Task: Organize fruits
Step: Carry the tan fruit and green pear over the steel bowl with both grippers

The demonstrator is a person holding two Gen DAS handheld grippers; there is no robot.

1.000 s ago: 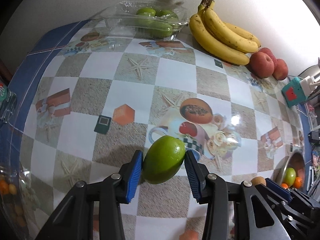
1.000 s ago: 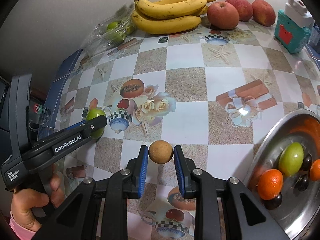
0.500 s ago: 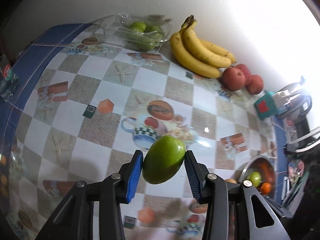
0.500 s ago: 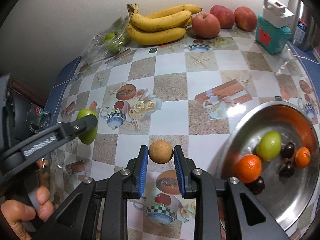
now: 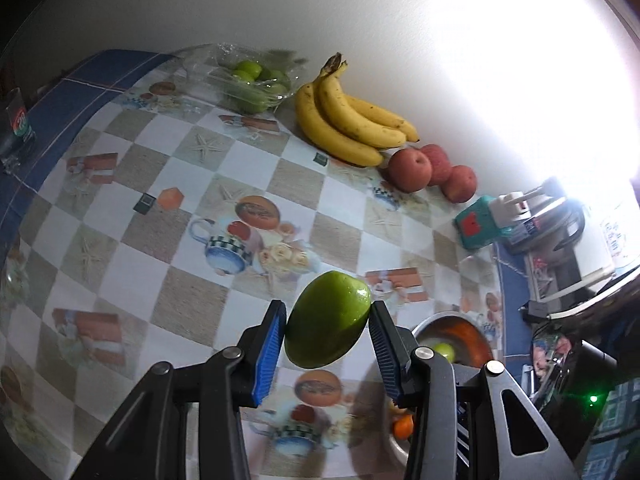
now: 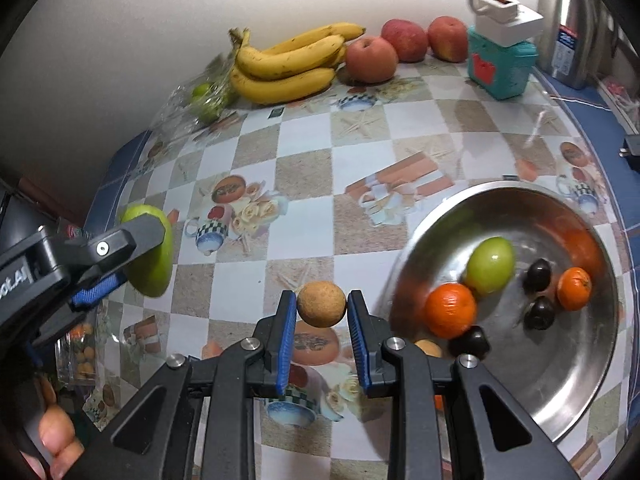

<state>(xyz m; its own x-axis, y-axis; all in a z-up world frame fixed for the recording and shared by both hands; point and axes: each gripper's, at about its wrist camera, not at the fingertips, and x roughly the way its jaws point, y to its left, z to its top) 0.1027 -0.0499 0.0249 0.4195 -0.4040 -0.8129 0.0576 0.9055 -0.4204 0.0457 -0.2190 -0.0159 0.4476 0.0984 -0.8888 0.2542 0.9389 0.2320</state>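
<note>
My left gripper [image 5: 328, 322] is shut on a green fruit [image 5: 327, 325] and holds it high above the table; the same fruit [image 6: 154, 256] shows in the right wrist view at the left. My right gripper [image 6: 322, 310] is shut on a small round brown fruit [image 6: 321, 304], held above the table just left of a steel bowl [image 6: 576, 408]. The bowl holds a green fruit [image 6: 490, 265], two oranges [image 6: 450, 315], several dark fruits and a small brown one. The bowl [image 5: 430, 326] shows partly behind my left gripper's right finger.
Along the back wall lie a clear pack of green fruits [image 5: 250, 80], a banana bunch [image 6: 288, 64], three red apples [image 6: 372, 58] and a teal box [image 6: 502, 66]. A steel kettle [image 6: 568, 24] stands at the far right. A bag of small oranges [image 6: 80, 354] lies at the left.
Both grippers have risen and swung right toward the bowl with their fruits still held. The bowl now shows larger and nearer in the right wrist view.
</note>
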